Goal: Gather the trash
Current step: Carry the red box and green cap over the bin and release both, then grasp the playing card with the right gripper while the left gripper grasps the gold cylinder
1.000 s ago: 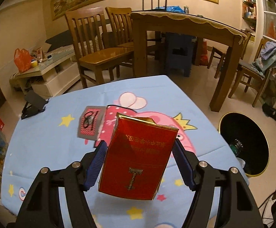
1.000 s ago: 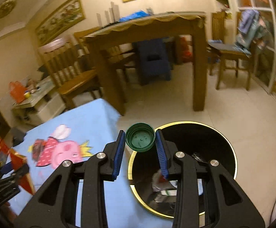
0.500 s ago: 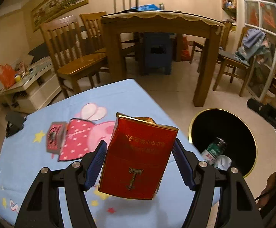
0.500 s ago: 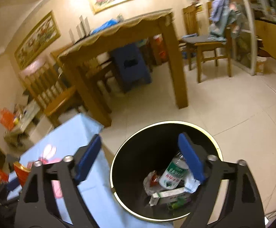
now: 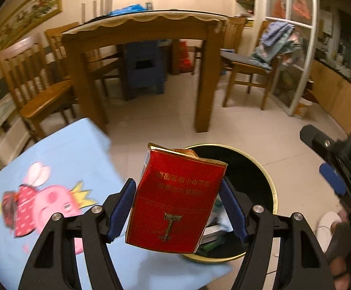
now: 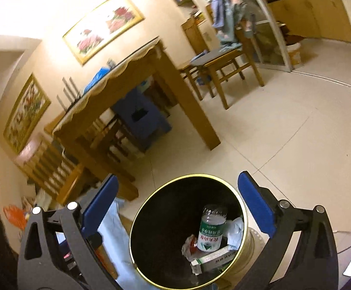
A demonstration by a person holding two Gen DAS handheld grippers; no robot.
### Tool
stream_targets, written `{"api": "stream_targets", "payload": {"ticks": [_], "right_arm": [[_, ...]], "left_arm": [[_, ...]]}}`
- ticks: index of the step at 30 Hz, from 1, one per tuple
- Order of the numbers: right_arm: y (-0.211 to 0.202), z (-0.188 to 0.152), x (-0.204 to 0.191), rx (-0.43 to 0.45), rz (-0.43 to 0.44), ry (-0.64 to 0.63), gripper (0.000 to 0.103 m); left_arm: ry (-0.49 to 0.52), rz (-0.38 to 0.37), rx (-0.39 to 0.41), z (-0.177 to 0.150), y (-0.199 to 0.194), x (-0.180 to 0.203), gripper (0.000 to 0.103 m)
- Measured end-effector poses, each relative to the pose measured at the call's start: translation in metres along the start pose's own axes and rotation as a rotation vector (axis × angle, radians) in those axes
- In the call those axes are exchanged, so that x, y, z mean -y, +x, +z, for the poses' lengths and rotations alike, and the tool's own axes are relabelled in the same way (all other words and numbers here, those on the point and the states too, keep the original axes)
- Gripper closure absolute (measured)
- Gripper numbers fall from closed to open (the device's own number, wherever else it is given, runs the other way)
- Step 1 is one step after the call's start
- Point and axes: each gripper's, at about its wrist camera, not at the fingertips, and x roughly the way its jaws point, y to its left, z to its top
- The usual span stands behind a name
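A red carton, judged light and crushable, is clamped by its side walls in the left gripper at lower centre over the bin; the right gripper is spread wide, empty.

This is a home dining room, shown by the wooden dining table, wooden chairs, framed flower painting and tiled floor.
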Motion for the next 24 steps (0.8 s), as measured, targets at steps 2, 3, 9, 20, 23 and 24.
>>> {"api": "stream_targets", "payload": {"ticks": [2, 3, 9, 20, 23, 24], "right_arm": [[-0.005, 0.004, 0.009, 0.02, -0.004, 0.027, 0.006], [-0.005, 0.004, 0.013, 0.021, -0.005, 0.034, 0.006], [-0.005, 0.006, 0.019, 0.018, -0.006, 0.044, 0.006], [0.022, -0.016, -0.038, -0.094, 0.028, -0.174, 0.006], [0.042, -0.048, -0.089, -0.235, 0.165, -0.363, 0.006], [0.051, -0.063, -0.11, -0.301, 0.21, -0.429, 0.006]], "left_arm": [[0.01, -0.03, -0.004, 0.002, 0.005, 0.007, 0.032], [0.013, -0.039, -0.006, 0.002, 0.007, 0.009, 0.021], [0.014, -0.056, -0.006, -0.005, 0.009, 0.007, 0.01], [0.003, 0.039, -0.035, -0.049, -0.021, -0.066, 0.007], [0.013, 0.116, -0.039, -0.079, -0.04, -0.104, 0.007], [0.011, 0.16, -0.044, -0.09, -0.047, -0.118, 0.006]]}}
